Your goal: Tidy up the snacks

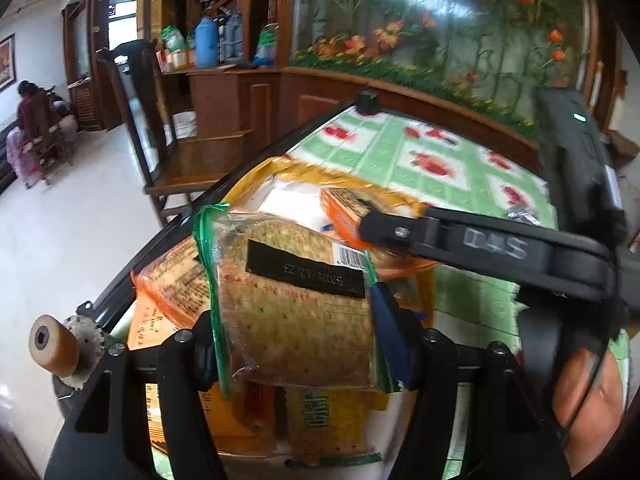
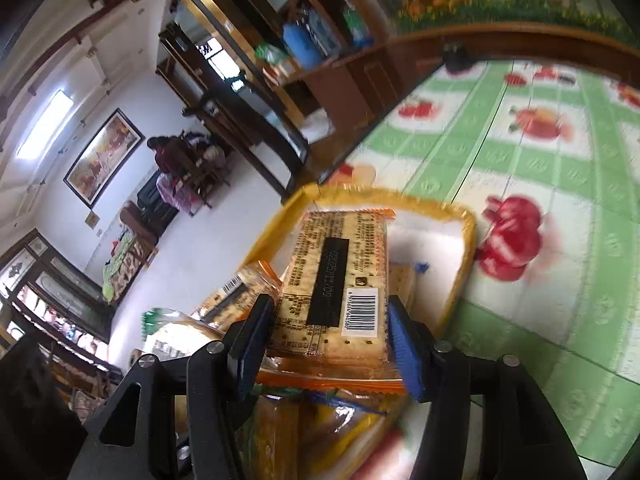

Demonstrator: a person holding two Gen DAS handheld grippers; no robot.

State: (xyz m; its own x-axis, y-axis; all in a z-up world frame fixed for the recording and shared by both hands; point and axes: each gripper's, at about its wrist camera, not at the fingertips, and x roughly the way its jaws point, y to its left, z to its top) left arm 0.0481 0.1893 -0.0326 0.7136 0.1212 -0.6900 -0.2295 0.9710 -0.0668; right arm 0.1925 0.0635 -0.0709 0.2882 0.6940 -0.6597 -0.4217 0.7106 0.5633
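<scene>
Table (image 2: 520,168): green fruit-print cloth, bare beyond the yellow tray (image 2: 466,240); wooden cabinet (image 1: 400,92) borders it. Left gripper (image 1: 296,344) fingers pinch a green-edged cracker pack (image 1: 292,300); right gripper (image 2: 328,344) fingers pinch an orange-edged cracker pack (image 2: 332,280).

Surface (image 2: 520,168) under green-checked, fruit-printed cloth; yellow-rimmed tray (image 2: 466,240) rests on it near the corner, holding cracker packs.

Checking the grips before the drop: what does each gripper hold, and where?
Left gripper: green-edged cracker pack, gripped across its near end. Right gripper: orange-edged cracker pack, gripped by its long sides near the barcode.
</scene>
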